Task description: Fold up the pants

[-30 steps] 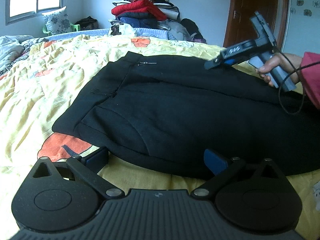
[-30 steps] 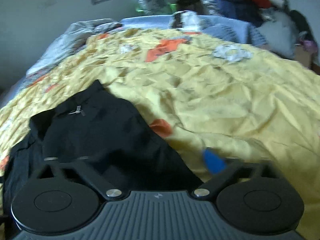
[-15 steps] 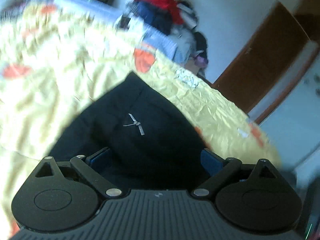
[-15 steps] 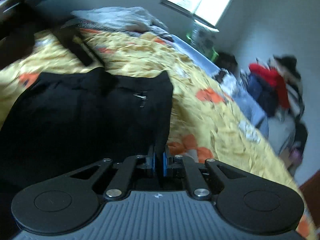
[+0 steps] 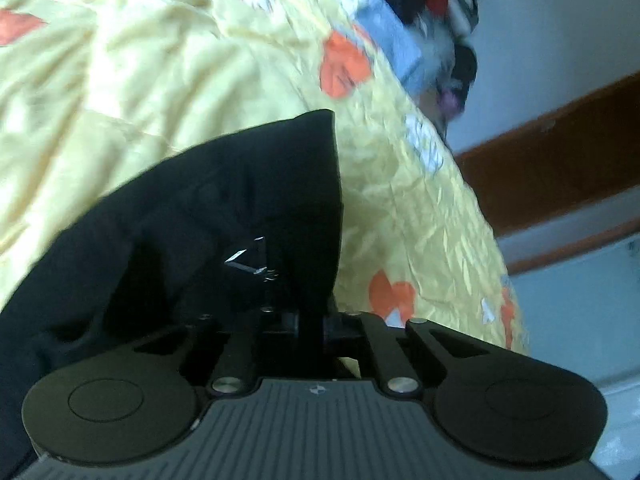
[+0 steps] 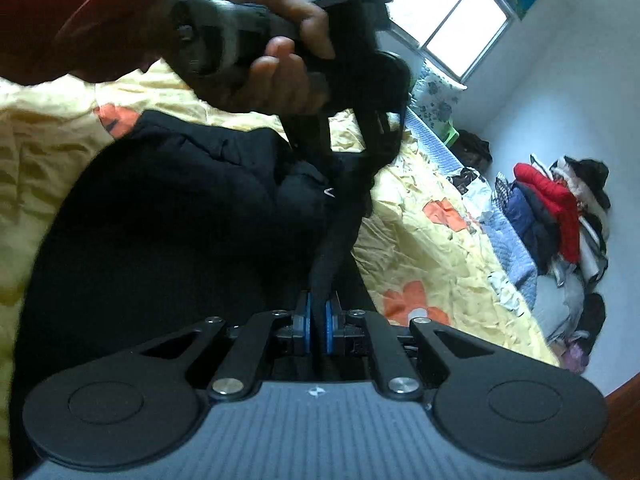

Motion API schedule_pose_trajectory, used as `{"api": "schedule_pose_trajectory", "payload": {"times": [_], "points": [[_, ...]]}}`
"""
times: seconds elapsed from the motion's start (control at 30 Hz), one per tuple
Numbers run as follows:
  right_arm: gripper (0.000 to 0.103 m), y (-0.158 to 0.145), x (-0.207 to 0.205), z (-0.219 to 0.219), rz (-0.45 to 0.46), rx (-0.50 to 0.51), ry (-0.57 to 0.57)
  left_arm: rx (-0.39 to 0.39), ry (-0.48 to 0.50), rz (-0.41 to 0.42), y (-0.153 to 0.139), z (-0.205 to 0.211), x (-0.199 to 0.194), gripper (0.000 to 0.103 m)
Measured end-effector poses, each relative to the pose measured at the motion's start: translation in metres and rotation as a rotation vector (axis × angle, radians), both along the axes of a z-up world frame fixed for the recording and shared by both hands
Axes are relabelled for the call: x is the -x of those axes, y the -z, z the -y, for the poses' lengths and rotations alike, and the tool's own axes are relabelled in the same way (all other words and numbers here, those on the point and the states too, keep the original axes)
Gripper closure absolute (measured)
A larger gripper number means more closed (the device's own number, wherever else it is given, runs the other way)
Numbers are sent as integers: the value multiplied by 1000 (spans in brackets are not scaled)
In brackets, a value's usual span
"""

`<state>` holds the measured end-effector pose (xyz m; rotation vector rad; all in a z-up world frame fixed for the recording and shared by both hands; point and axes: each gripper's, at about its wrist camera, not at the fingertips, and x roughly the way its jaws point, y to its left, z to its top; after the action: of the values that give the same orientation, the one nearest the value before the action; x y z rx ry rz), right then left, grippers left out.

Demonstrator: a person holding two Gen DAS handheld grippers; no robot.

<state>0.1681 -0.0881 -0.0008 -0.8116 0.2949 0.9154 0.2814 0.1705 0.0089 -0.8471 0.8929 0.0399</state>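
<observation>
1. My L fingers (image 5: 310,322) – closed on a fold of the black pants (image 5: 224,216), just clamped down; cloth runs between the pads, nearest me at 6 o'clock in the left wrist view.
2. My R fingers (image 6: 318,326) – also closed, blue pads (image 6: 307,326) pinching a narrow ridge of the same pants edge, 6 o'clock in the right wrist view.
3. Pants – on the bed, bulk spreading from 6 to 9 o'clock; the edge between my two grips looks taut, rising to 12 in the right view. Small metal clasp (image 5: 250,258) just beyond my L fingers.
4. My left hand (image 6: 276,80) w/ its gripper, red sleeve (image 6: 100,12) behind – 11 o'clock in the right view, over the pants.
5. Yellow quilt (image 5: 140,80) w/ orange patches – under and around, 12 to 3.
6. Clothes pile (image 6: 560,208) – far, 3 o'clock. Window (image 6: 460,28) – 1 o'clock.

Risks, my guess:
- R grip is thin, edge only; a quick pull could slip it out.
- Uneven lift btw hands would skew the fold.
- Loose bulk may drag and bunch the quilt.
- Clasp could snag cloth.
</observation>
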Motion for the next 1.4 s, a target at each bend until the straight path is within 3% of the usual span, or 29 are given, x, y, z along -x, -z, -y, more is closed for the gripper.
{"api": "schedule_pose_trajectory", "payload": {"times": [0.23,0.33,0.53,0.7,0.8,0.9,0.97,1.03,1.2,1.23,1.27,1.33,1.4], "points": [[96,-16,35,5,-129,-105,-31,-20,-1,119,-22,-11,99,96],[96,-22,57,5,-217,-157,-72,-18,23,117,-21,-15,134,96],[96,-11,97,-8,-308,-153,-115,-69,26,84,-1,-16,176,96],[96,0,112,-10,-343,-144,-112,-89,5,85,10,-19,194,97],[92,-3,120,-1,-279,-115,-62,-132,-12,124,4,-19,201,97],[73,-2,130,10,-88,-39,75,-123,-21,133,2,-21,201,98],[41,-1,130,25,-39,-31,146,-127,-23,132,2,-21,199,98],[36,1,128,38,-20,-28,189,-130,-24,127,2,-19,198,98],[40,14,115,51,-14,28,301,-120,-32,120,5,-20,199,98],[49,14,111,54,-23,20,318,-122,-32,119,5,-20,199,98],[68,14,106,56,-28,12,342,-127,-32,118,5,-19,199,98],[91,17,98,58,-18,23,390,-130,-33,118,6,-19,199,98],[98,19,96,61,-17,25,398,-136,-37,118,5,-19,200,97]]}}
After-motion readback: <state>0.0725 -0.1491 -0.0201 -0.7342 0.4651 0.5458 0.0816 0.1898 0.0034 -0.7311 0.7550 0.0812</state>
